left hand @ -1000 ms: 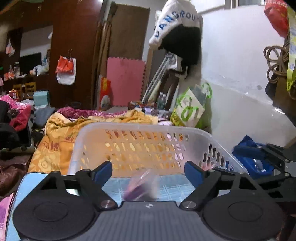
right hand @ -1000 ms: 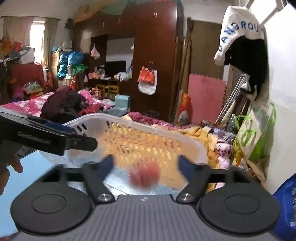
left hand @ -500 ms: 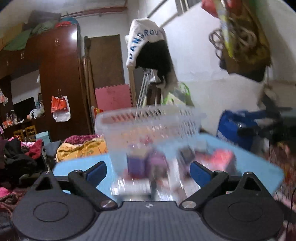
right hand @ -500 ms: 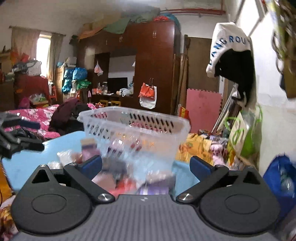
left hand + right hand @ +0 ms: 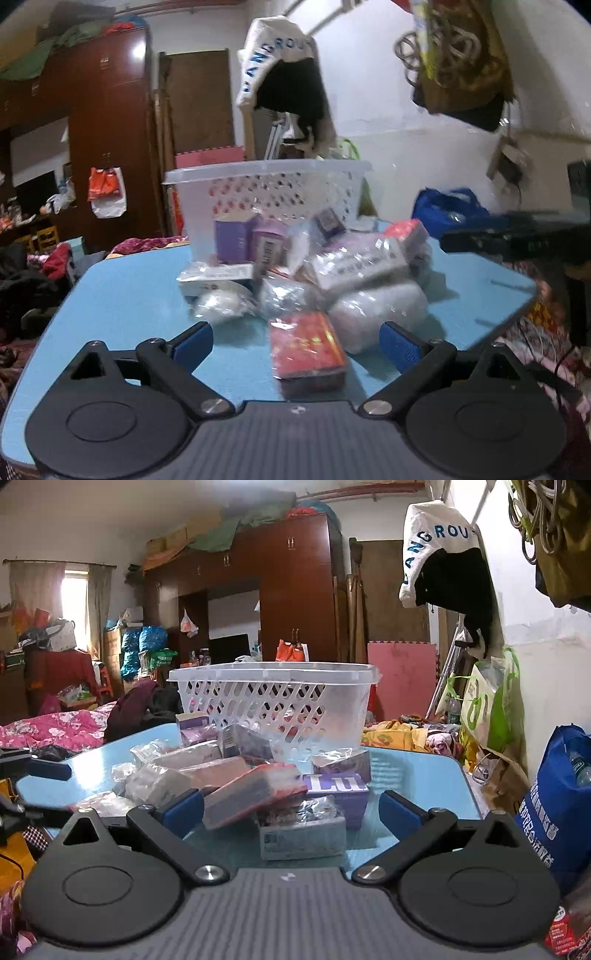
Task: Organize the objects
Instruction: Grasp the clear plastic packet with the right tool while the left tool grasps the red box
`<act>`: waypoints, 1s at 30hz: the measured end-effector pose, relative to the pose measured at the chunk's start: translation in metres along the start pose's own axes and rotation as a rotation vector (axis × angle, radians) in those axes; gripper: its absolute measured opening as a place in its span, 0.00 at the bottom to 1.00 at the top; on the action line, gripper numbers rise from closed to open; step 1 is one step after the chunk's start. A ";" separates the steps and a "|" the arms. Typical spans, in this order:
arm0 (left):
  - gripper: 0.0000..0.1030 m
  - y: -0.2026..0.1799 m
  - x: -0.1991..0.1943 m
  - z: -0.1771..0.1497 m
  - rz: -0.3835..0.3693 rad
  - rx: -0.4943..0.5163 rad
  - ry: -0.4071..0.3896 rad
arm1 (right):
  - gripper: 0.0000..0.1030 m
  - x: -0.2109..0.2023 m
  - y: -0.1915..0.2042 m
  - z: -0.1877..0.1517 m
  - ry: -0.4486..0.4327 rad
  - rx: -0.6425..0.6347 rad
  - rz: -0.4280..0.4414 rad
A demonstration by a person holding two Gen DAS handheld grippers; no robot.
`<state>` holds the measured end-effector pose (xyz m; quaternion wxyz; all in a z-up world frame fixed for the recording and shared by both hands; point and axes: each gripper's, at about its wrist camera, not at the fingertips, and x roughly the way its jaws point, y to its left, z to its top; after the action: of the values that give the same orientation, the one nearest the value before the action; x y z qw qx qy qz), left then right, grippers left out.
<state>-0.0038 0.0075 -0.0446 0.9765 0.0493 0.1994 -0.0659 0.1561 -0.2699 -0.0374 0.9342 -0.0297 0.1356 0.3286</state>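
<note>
A heap of small wrapped boxes and packets (image 5: 317, 273) lies on a light blue table (image 5: 122, 295), in front of a white perforated plastic basket (image 5: 269, 188). A red wrapped box (image 5: 306, 347) lies nearest, between the fingers of my open, empty left gripper (image 5: 295, 339). In the right wrist view the same heap (image 5: 258, 775) and basket (image 5: 273, 698) show, with a red-edged box (image 5: 255, 794) and a grey box (image 5: 303, 836) between the fingers of my open, empty right gripper (image 5: 291, 808). The right gripper's body (image 5: 517, 240) shows at the right of the left wrist view.
The table's edges are close on both sides (image 5: 465, 782). A blue shopping bag (image 5: 554, 805) stands at the right, by the white wall. Beds heaped with clothes (image 5: 48, 731) and a dark wardrobe (image 5: 295, 590) fill the room behind.
Both grippers have drawn back and down from the basket. The basket, seen from above with an item falling, now stands level behind a heap of packets on the table.
</note>
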 end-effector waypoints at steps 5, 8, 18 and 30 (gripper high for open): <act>0.95 -0.005 0.013 -0.008 -0.011 0.032 0.028 | 1.00 -0.002 0.002 -0.008 -0.010 0.010 0.025; 0.95 -0.002 0.015 -0.008 -0.021 0.021 0.029 | 1.00 -0.003 0.006 -0.008 -0.012 0.016 0.072; 0.95 0.005 0.015 -0.014 -0.002 0.012 0.029 | 0.78 0.014 0.058 -0.002 0.042 -0.043 0.223; 0.91 -0.002 0.023 -0.014 0.003 0.013 0.027 | 0.52 0.028 0.053 -0.004 0.082 0.065 0.252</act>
<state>0.0115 0.0049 -0.0670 0.9735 0.0569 0.2119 -0.0648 0.1437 -0.2122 -0.0477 0.8798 0.0044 0.1866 0.4371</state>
